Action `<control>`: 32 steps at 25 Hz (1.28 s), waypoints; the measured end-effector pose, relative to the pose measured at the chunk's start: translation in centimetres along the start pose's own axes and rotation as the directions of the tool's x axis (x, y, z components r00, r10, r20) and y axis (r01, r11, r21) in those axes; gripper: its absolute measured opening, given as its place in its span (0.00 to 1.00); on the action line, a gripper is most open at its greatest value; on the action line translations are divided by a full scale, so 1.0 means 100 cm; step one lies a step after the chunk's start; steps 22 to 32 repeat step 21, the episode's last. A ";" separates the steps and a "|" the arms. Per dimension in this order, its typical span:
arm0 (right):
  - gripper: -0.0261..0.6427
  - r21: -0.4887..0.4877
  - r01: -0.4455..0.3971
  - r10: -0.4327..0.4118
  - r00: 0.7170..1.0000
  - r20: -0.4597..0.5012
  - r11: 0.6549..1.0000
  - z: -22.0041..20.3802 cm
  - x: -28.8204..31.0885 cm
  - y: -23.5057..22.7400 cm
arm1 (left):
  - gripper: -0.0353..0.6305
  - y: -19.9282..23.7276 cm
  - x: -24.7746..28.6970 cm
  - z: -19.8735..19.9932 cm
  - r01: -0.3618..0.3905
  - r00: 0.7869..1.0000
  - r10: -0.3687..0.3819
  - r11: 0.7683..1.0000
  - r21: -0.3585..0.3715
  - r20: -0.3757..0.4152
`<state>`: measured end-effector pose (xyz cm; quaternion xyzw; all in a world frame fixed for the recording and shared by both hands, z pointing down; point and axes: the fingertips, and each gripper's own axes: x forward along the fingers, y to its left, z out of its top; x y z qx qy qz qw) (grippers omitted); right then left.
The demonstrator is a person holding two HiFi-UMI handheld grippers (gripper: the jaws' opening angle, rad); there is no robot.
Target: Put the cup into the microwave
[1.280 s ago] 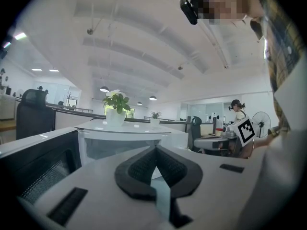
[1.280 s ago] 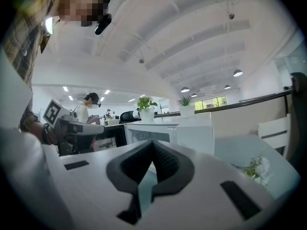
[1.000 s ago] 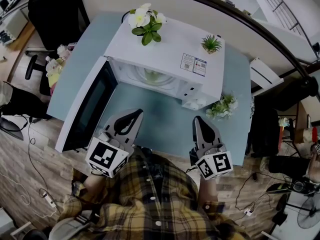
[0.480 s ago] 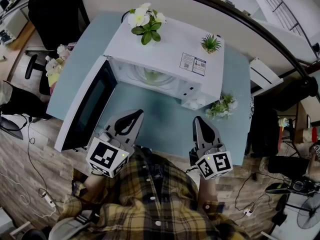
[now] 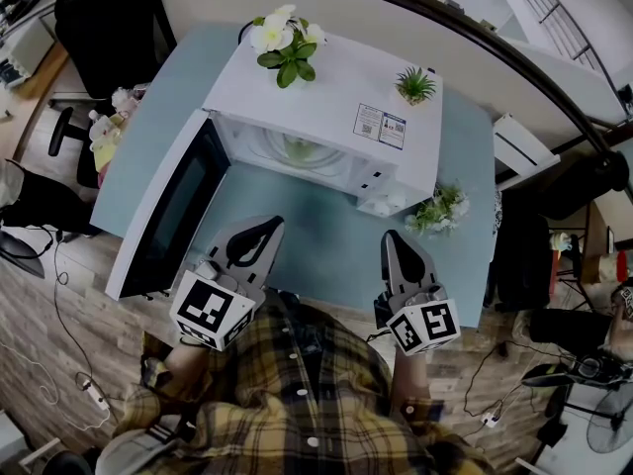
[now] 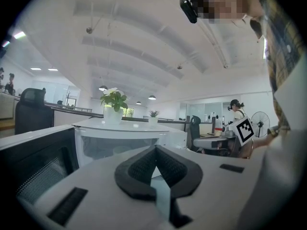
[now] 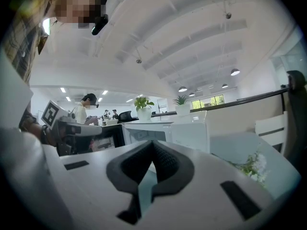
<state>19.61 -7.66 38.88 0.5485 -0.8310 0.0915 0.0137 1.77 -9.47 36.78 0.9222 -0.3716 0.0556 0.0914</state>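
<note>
A white microwave [image 5: 326, 87] stands on the blue table [image 5: 326, 250] with its door [image 5: 168, 206] swung wide to the left. Inside its cavity I see a pale greenish cup [image 5: 302, 149] on the turntable. My left gripper [image 5: 269, 223] rests near the table's front edge, in front of the door, shut with nothing between its jaws. My right gripper [image 5: 390, 236] sits level with it further right, also shut and empty. In the left gripper view the left gripper [image 6: 156, 147] points at the open microwave [image 6: 120, 138]. In the right gripper view the right gripper [image 7: 153, 142] has the microwave [image 7: 163, 131] beyond it.
A white-flowered plant [image 5: 282, 43] and a small green plant [image 5: 416, 85] stand on top of the microwave. Another small plant [image 5: 440, 209] sits on the table at the right of it. A black chair [image 5: 109, 18] stands beyond the table's left end.
</note>
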 end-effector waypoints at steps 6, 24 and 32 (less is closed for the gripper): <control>0.04 -0.007 0.002 -0.002 1.000 -0.002 1.000 0.000 -0.001 -0.001 | 0.04 0.001 0.001 -0.002 -0.001 1.000 0.001 1.000 0.001 -0.003; 0.04 -0.001 0.042 -0.042 0.999 -0.024 0.999 -0.008 -0.004 -0.012 | 0.04 0.018 0.018 -0.004 0.027 0.999 -0.026 0.999 0.028 -0.035; 0.04 -0.001 0.042 -0.042 0.999 -0.024 0.999 -0.008 -0.004 -0.012 | 0.04 0.018 0.018 -0.004 0.027 0.999 -0.026 0.999 0.028 -0.035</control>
